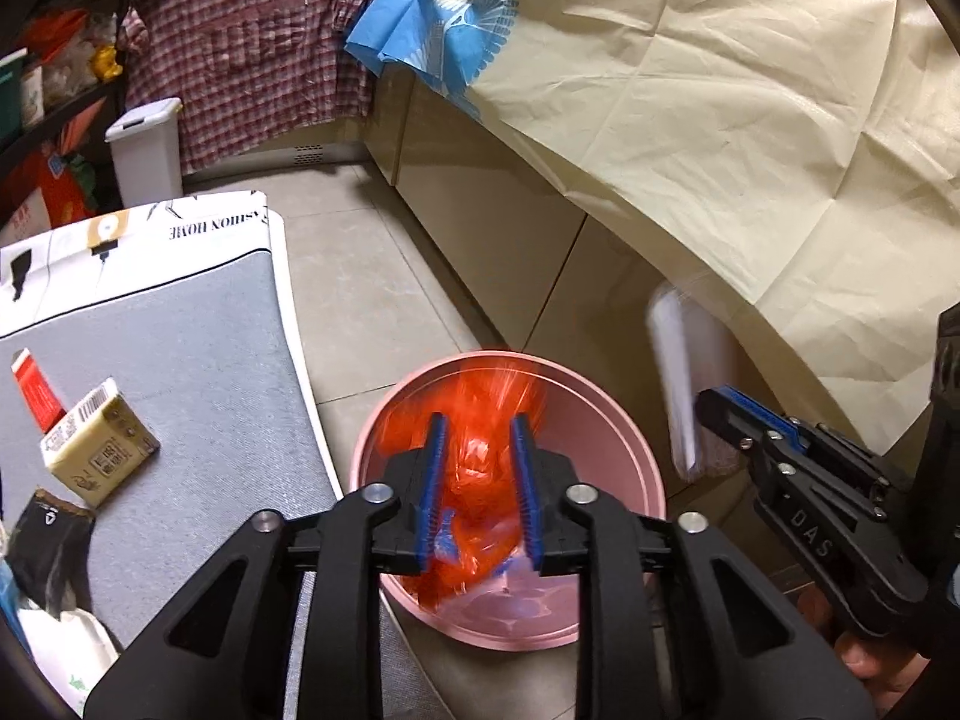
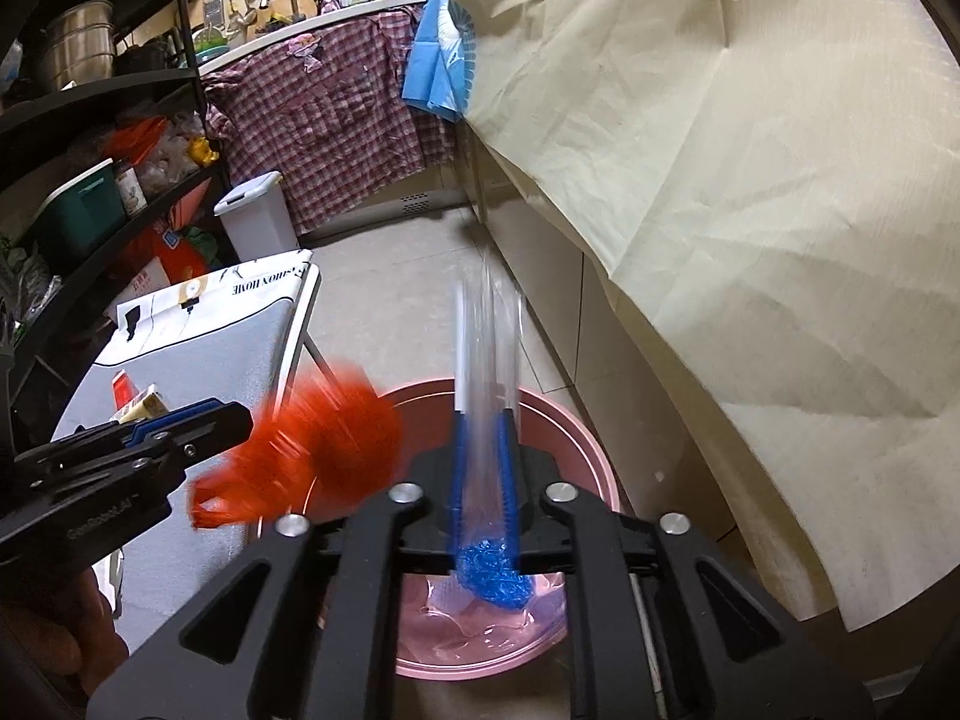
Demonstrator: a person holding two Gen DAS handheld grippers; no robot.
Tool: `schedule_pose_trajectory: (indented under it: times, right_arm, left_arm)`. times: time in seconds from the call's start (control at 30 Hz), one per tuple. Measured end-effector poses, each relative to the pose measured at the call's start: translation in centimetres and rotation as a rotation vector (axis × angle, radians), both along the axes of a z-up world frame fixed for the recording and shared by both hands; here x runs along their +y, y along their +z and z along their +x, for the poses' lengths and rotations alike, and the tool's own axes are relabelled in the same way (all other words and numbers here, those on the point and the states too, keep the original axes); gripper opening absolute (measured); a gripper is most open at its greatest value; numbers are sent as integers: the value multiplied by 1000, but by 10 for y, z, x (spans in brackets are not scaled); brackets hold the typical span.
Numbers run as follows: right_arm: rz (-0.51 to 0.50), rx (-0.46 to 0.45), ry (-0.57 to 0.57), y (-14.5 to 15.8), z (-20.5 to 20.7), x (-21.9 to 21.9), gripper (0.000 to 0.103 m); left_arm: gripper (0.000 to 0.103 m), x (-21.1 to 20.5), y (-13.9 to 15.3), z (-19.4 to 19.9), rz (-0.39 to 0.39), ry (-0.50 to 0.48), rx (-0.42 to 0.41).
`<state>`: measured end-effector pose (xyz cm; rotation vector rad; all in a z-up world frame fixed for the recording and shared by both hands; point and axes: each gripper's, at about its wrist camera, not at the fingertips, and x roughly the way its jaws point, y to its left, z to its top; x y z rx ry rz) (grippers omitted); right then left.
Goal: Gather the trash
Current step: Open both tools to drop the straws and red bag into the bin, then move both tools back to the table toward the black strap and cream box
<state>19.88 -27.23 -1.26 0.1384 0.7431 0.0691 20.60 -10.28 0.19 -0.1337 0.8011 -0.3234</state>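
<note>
Left wrist view: the left gripper (image 1: 477, 486) sits in the lower centre of the frame, directly above a pink bin (image 1: 624, 450) on the tiled floor. Its jaws are partly closed with a narrow gap between them, and a crumpled red plastic bag (image 1: 480, 414), blurred, fills that gap and spills above the bin's opening; whether the blue pads (image 1: 433, 480) actually press on it cannot be told. At the right edge of the frame the right gripper (image 1: 714, 414) has its jaws closed on a blurred clear plastic wrapper (image 1: 684, 372) that stands up beside the bin. At the left, a grey-topped bench (image 1: 198, 354) carries a yellow box (image 1: 99, 441), a red packet (image 1: 36, 387) and a dark packet (image 1: 51, 543).

In the right wrist view, the right gripper (image 2: 483, 474) is in the lower centre, its jaws pinched on the clear plastic wrapper (image 2: 486, 336), which rises in a streak above the pink bin (image 2: 576, 450). Clear plastic lies in the bottom of the bin. At the left of the frame the left gripper (image 2: 240, 420) meets the red plastic bag (image 2: 312, 450) over the bin's near rim. A cream cloth (image 2: 750, 180) drapes across the right.
</note>
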Motion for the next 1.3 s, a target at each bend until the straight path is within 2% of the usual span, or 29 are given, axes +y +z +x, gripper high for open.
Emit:
schedule_pose_trajectory:
  times: [0.03,0.07,0.4,0.6,0.83,1.0,1.07,1.2,1.3]
  right_arm:
    - [-5,-1,-3,0,0,0,32]
    - [-7,-2,-6,0,-1,-1,34]
    - [-14,-26,7,4,-5,3,35]
    - [-19,-69,41,13,-16,13,35]
    - [-8,-124,76,30,-31,30,35]
    - [-10,-164,109,42,-42,46,30]
    - [-9,-174,122,45,-45,51,25]
    - [33,-168,147,49,-47,62,7]
    - [62,-171,165,54,-50,74,6]
  left_arm:
    - [28,0,0,-1,4,2,-5]
    - [28,0,0,-3,8,3,-10]
    - [28,17,13,-18,16,21,-33]
    - [28,43,40,-41,25,33,-70]
    - [28,98,76,-70,25,69,-122]
    - [28,145,93,-85,59,103,-152]
    - [28,162,98,-88,63,117,-155]
    - [27,207,103,-93,88,156,-161]
    - [25,230,97,-94,136,181,-174]
